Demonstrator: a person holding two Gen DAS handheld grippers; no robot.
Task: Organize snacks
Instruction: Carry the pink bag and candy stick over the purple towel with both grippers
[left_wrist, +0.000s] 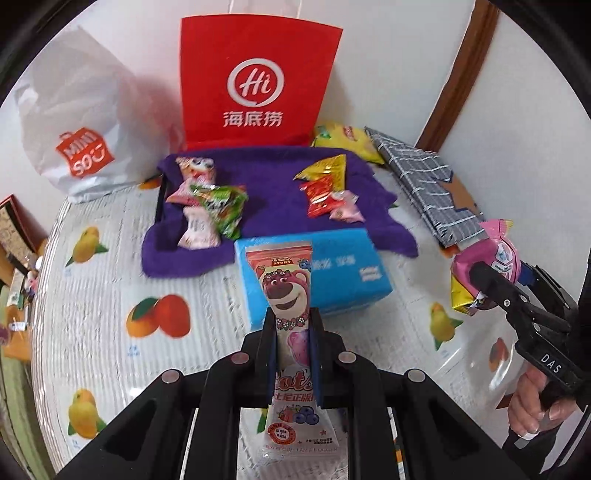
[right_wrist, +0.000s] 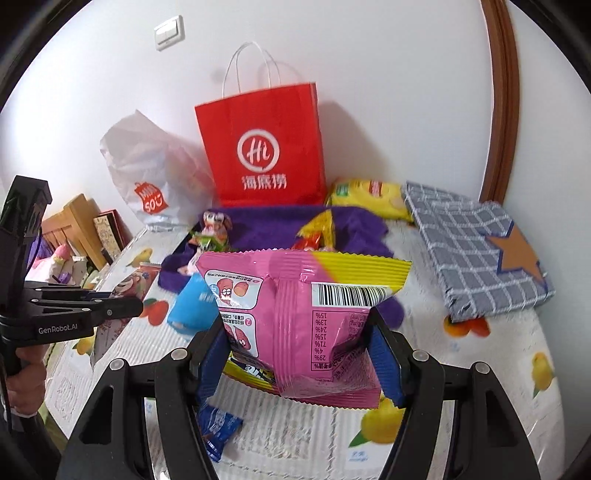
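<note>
Snacks sit in both claws above the fruit-print table (left_wrist: 110, 258): the left claw (left_wrist: 291, 332) is clenched on a long bear-print packet (left_wrist: 286, 291), its long axis running away along the fingers, while the right claw (right_wrist: 299, 354) grips a pink-and-yellow bag (right_wrist: 295, 314) by its sides, its crimped top edge pointing away.

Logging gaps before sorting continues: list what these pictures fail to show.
- Red paper bag contents: both views, its walls hide them.
- White plastic bag contents: opaque.
- Blue packet: right wrist view, its label is blurred and partly behind the jaws.
- Pink snack bag front: faces away.
</note>
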